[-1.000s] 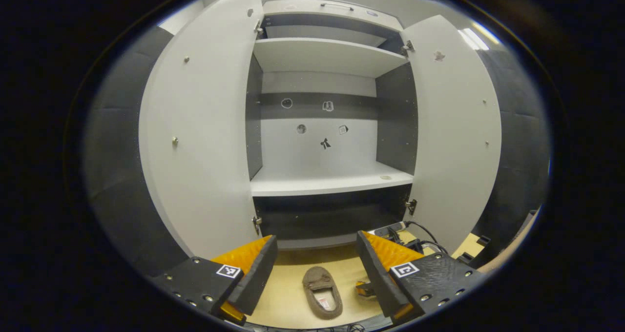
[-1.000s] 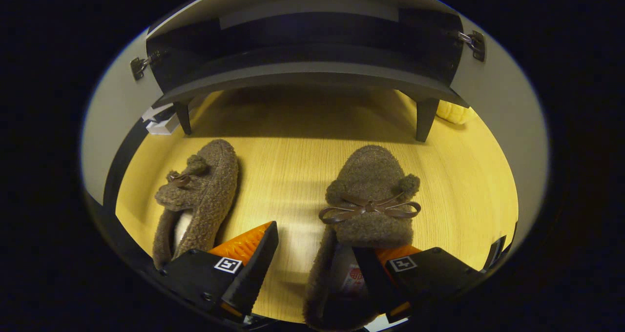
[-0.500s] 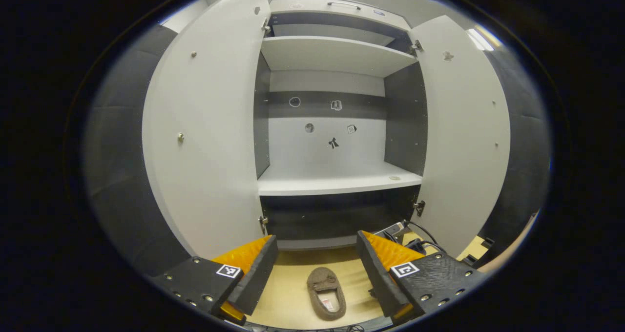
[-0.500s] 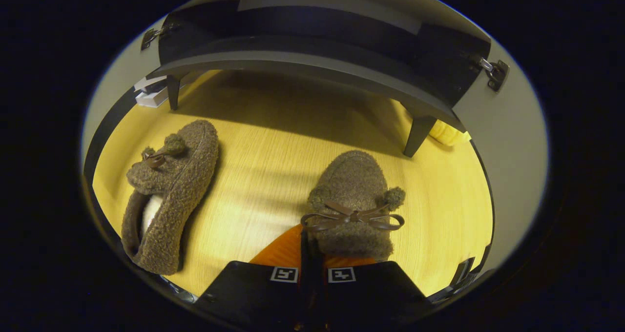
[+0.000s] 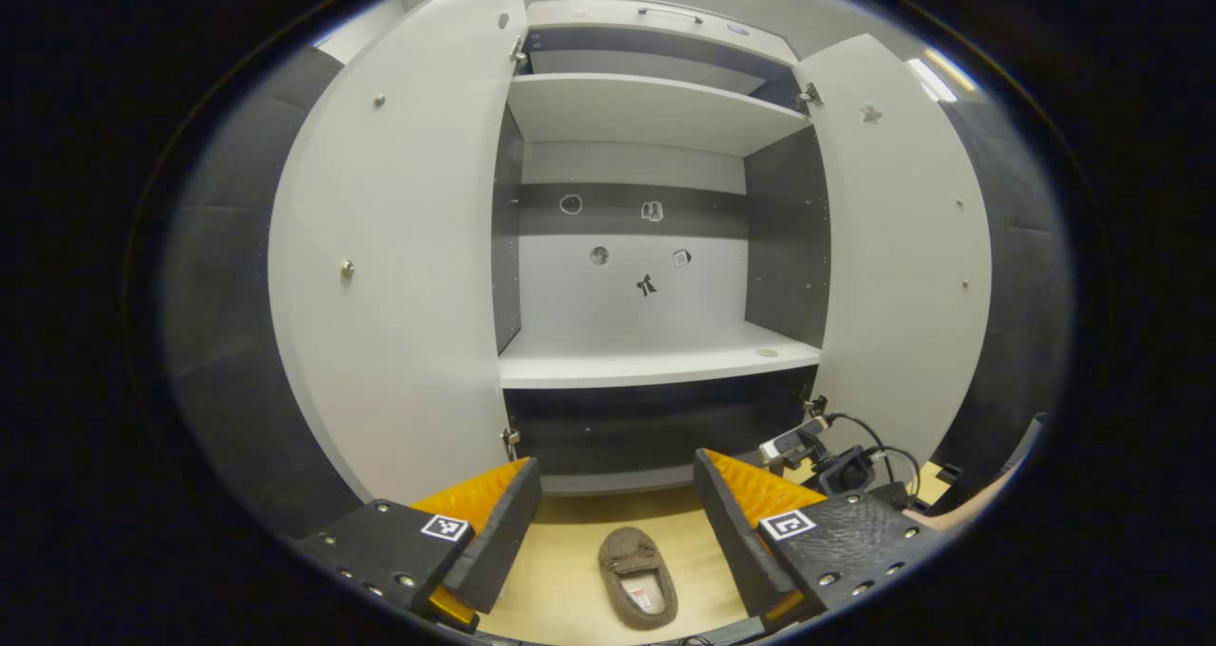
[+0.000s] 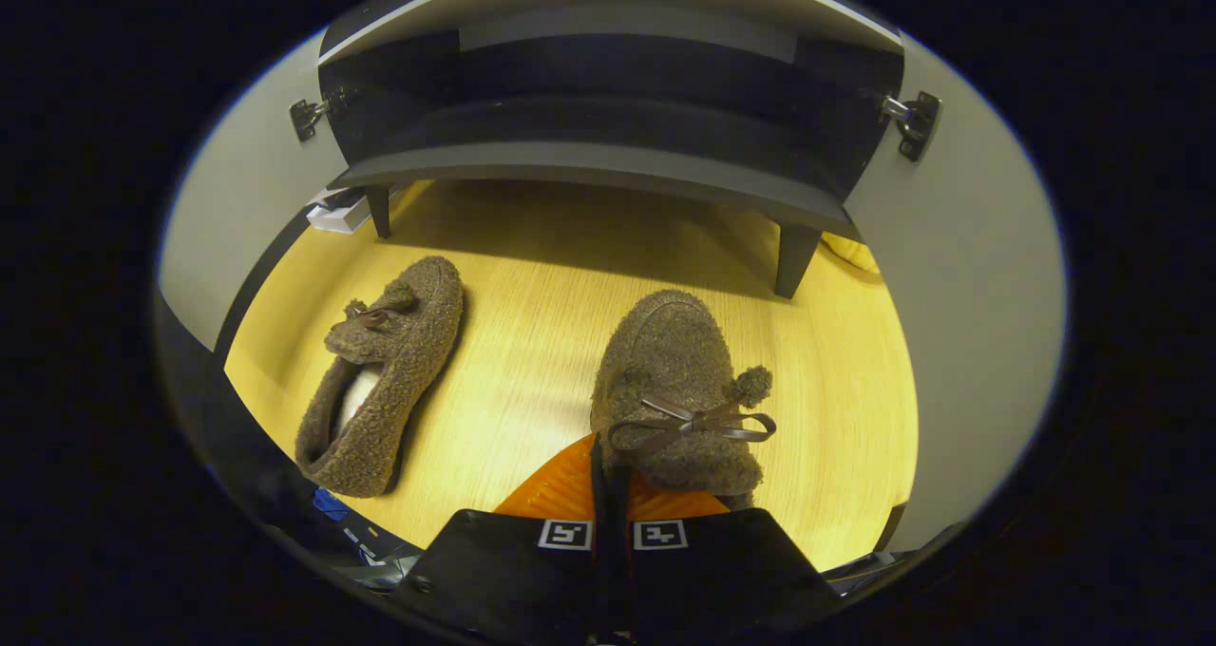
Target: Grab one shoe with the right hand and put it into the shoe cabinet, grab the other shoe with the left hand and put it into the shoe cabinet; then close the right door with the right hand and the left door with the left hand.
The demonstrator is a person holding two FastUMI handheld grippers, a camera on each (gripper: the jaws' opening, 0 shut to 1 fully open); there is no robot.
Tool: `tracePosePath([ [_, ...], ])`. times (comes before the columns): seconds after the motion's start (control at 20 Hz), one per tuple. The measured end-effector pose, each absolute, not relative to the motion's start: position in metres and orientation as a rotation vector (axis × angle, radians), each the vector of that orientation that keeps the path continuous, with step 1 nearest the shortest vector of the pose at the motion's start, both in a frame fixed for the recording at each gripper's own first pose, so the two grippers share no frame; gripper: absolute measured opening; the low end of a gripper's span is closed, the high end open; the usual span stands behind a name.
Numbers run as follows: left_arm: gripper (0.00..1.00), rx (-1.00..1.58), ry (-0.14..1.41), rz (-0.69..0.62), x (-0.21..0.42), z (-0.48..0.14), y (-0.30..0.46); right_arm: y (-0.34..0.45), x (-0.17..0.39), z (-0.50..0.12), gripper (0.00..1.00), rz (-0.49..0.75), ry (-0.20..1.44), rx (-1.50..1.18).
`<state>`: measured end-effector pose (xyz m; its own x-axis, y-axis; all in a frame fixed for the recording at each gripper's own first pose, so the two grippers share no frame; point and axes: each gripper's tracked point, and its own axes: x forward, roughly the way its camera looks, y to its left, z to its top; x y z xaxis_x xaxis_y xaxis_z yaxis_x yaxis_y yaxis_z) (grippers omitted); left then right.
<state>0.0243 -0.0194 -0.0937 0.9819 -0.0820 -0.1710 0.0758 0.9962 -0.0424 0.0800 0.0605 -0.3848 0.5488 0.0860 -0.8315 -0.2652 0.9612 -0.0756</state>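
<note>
Two slippers on floor before open cabinet (image 5: 655, 351). Right claw (image 6: 608, 480) clenched on near slipper (image 6: 679, 380) at heel edge; lift level, toe toward 12 o'clock shelf. Other slipper (image 6: 385, 375) at 10 o'clock. Left claw (image 5: 616, 522) released, waiting

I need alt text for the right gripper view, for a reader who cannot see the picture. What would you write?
The right tool is shut on the heel edge of a fuzzy brown slipper with a bow on a yellow wooden floor. A second matching slipper lies on the floor to the left, and the dark bottom of the open shoe cabinet stands on legs behind them.
</note>
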Motion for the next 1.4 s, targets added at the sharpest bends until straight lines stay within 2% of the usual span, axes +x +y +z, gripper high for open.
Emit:
tracePosePath([
  [0.55, 0.89, -0.025, 0.167, -0.119, 0.028, -0.101, -0.023, 0.081, 0.065, -0.255, 0.01, 0.266, 0.813, -0.085],
  [0.6, 0.94, -0.023, 0.165, -0.121, 0.028, -0.102, -0.023, 0.084, 0.066, -0.241, 0.02, 0.269, 0.798, -0.081],
  [0.65, 0.89, -0.022, 0.162, -0.123, 0.027, -0.101, -0.024, 0.087, 0.066, -0.225, 0.02, 0.278, 0.781, -0.074],
  [0.8, 0.89, -0.019, 0.158, -0.131, 0.027, -0.102, -0.025, 0.099, 0.067, -0.180, 0.02, 0.319, 0.724, -0.049],
  [1.0, 0.89, -0.015, 0.151, -0.135, 0.027, -0.100, -0.027, 0.121, 0.083, -0.120, 0.01, 0.393, 0.656, -0.003],
  [1.25, 0.89, -0.002, 0.139, -0.142, 0.026, -0.096, -0.028, 0.135, 0.130, -0.060, 0.02, 0.412, 0.516, -0.013],
  [1.3, 1.00, -0.001, 0.137, -0.144, 0.026, -0.095, -0.029, 0.136, 0.143, -0.053, 0.02, 0.402, 0.493, -0.027],
  [1.35, 1.00, 0.002, 0.134, -0.145, 0.025, -0.094, -0.029, 0.135, 0.155, -0.048, 0.02, 0.398, 0.475, -0.043],
  [1.4, 0.89, 0.006, 0.129, -0.144, 0.026, -0.092, -0.029, 0.135, 0.165, -0.044, 0.02, 0.395, 0.466, -0.054],
])
